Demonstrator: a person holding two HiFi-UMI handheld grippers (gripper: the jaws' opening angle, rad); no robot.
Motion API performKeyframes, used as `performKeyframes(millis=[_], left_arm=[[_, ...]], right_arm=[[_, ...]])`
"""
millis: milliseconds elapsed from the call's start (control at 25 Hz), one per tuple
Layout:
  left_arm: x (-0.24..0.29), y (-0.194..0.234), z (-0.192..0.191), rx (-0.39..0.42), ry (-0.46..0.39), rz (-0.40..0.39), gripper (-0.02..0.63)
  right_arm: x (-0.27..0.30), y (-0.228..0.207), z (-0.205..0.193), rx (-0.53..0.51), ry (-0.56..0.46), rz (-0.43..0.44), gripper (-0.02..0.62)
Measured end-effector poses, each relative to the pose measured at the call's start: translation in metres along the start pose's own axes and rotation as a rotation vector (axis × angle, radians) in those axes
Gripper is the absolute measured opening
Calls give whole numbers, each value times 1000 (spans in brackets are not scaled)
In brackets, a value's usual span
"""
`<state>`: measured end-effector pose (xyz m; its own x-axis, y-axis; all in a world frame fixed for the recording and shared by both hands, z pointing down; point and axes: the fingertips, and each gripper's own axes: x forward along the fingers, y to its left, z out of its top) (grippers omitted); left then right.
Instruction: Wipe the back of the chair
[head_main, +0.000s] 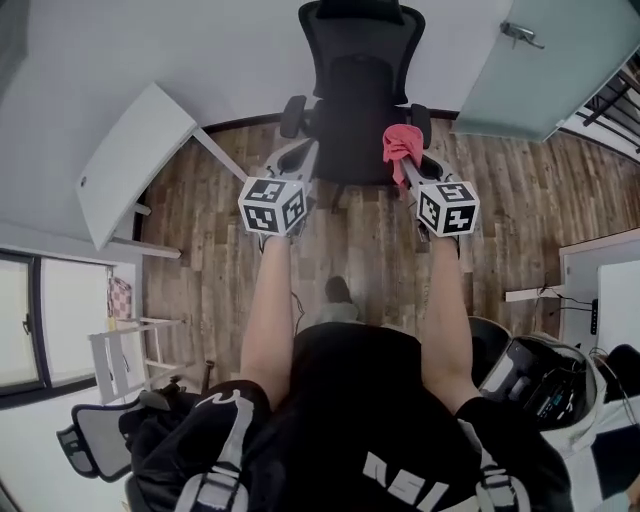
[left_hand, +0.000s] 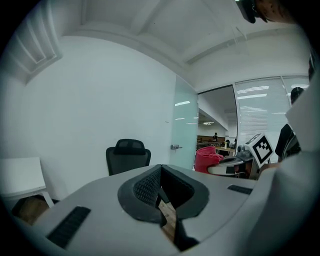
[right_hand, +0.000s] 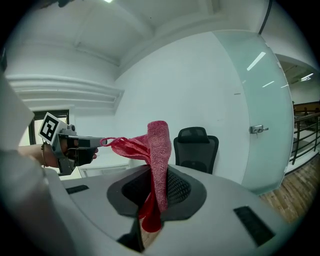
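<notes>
At the upper left of the head view a white surface (head_main: 135, 160) stands well clear of the job. My left claw (head_main: 298, 155) sits left of centre, and in its own view the jaws are drawn nearly together with nothing between them, so it is free to help.

The chair (head_main: 355, 110) fills the top centre of the head view, black, with a headrest above the back panel. Both gripper views show it ahead of me and apart from both claws, so I judge the wipe has not begun and the step in hand is bringing the cloth up to the back.

Right of centre, my right claw (head_main: 402, 165) is closed on the red cloth (right_hand: 159, 150). 1 fold stands up above the jaws, a looser corner trails toward the left of the frame, and a tail hangs below.

To do this well, I think the upstanding fold should meet the back flat, so the fabric does the rubbing and not the claw tips. The chair looks likely to swivel or roll under pressure, so I would rest the left claw against 1 armrest first. I would start under the headrest and work downward in overlapping passes, pressing lightly, since the back looks like mesh and could catch the loose corner.

The glass door (head_main: 560, 60) at the upper right plays no part.
</notes>
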<state>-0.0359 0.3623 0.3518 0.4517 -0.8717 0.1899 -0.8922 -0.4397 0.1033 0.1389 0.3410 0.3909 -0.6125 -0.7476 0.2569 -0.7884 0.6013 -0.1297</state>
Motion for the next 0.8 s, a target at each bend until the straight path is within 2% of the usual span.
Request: performKeyframes(millis=[240,640,800], left_arm=[[37,50,5,0,13,-32,25],[119,95,9,18,51,-66,25],[165,110,14,23,58,-56,25]], right_arm=[[55,-14,13,1,16,-32,67],[135,-58,37,8,26,-31,67],[170,-92,47,12,10,-17,67]])
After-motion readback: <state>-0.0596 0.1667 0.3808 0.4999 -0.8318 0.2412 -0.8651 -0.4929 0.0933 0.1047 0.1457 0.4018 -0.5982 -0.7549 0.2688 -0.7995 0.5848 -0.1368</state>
